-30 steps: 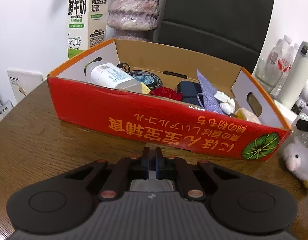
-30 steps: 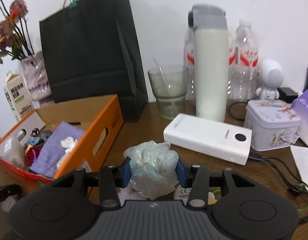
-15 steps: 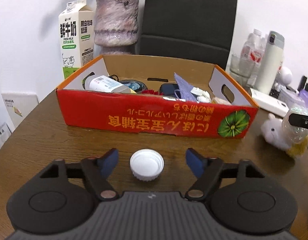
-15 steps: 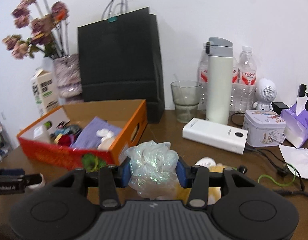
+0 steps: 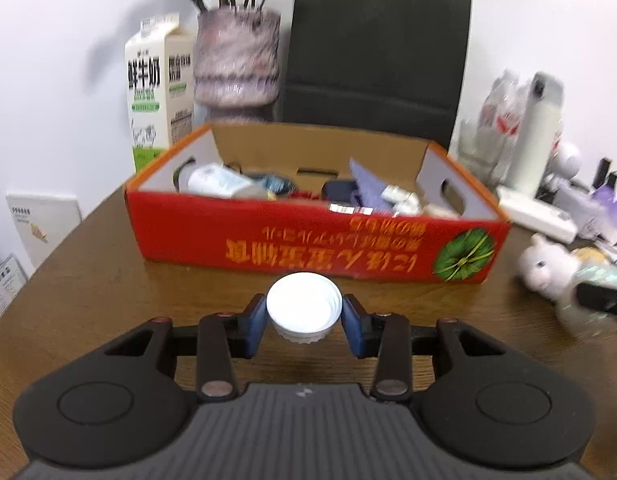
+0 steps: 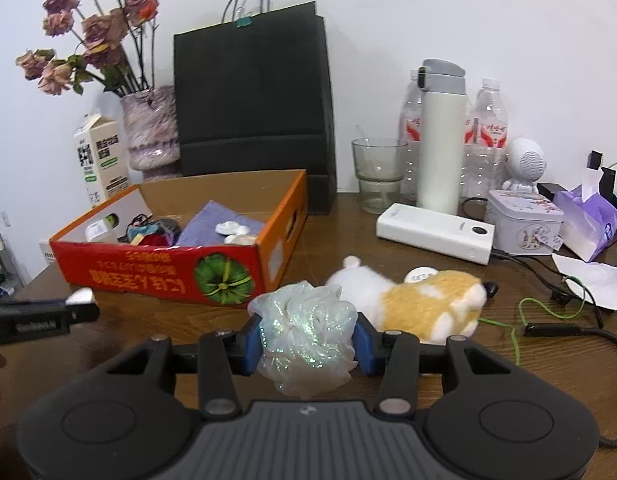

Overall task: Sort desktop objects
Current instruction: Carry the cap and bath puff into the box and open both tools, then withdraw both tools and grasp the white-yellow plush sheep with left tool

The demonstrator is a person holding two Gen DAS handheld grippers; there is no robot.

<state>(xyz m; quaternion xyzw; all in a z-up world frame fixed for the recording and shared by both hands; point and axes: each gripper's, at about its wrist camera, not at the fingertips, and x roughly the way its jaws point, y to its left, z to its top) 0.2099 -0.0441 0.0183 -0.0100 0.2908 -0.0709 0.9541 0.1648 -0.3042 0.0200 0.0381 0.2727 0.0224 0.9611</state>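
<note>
A white bottle cap [image 5: 304, 306] sits between the blue pads of my left gripper [image 5: 304, 316]. Its jaws are closing and both pads touch the cap's sides. Just beyond stands the red and orange cardboard box [image 5: 308, 240], holding several small items. My right gripper [image 6: 307, 340] is shut on a shimmery white mesh ball [image 6: 306, 332] above the wooden table, right of the box [image 6: 148, 268]. A white and orange plush toy [image 6: 412, 300] lies just behind that ball. The left gripper [image 6: 82, 304] shows at the left edge of the right wrist view.
Behind the box stand a black paper bag [image 6: 252, 112], a vase of dried flowers [image 6: 150, 128] and a milk carton [image 6: 98, 160]. To the right are a glass [image 6: 378, 176], a white flask [image 6: 440, 136], bottles, a power bank [image 6: 434, 232], a tin [image 6: 524, 220], tissues and cables.
My left gripper went from shut to wide open around the white cap, then closed onto it, drawing back from the box. My right gripper pulled back with the mesh ball held.
</note>
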